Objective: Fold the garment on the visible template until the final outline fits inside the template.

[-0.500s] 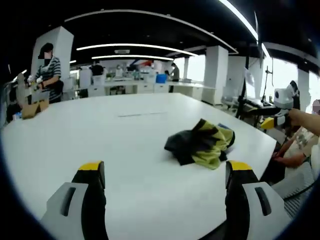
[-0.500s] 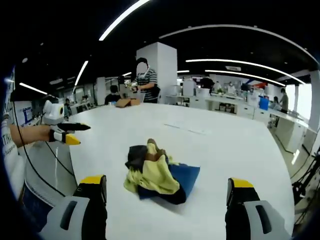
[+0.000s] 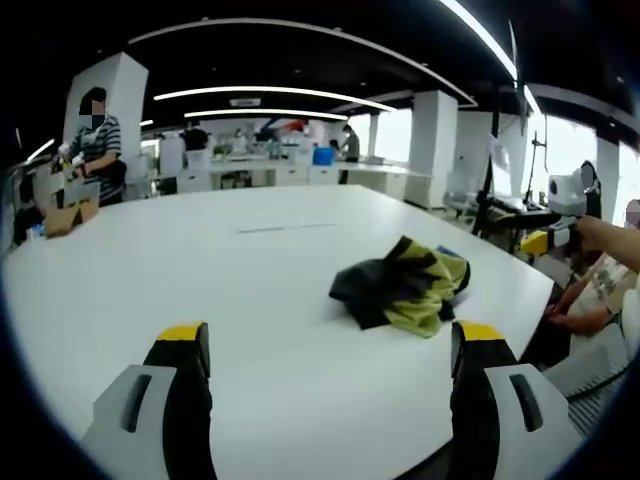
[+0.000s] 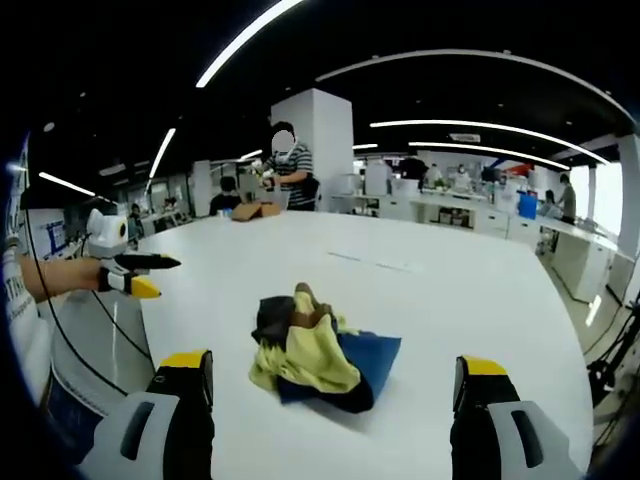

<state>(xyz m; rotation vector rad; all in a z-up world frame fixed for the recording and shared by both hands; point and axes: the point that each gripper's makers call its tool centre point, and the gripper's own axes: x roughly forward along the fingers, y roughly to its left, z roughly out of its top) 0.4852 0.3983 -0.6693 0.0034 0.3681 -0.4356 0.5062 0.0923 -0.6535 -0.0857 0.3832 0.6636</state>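
A white desk (image 3: 250, 290) is spreading wide under ceiling light strips (image 4: 240, 40). At its far edge a person in a striped top (image 3: 95, 150) is standing beside brown boxes (image 3: 65, 218). A white pillar (image 4: 320, 140) is rising behind. More people are working at benches (image 4: 470, 205) in the background, near a blue bin (image 3: 321, 157).

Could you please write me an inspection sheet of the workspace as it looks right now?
Surface: white table, a thin line marked across it.
Job's things: garment crumpled in a heap, yellow, black and blue; no template outline discernible.
Clutter: brown items at the far edge.
Grippers: left tongs and right tongs open, empty, short of the garment.
Cables: black cable off the table's side.
Surroundings: open office, striped-shirted person standing beyond the table.
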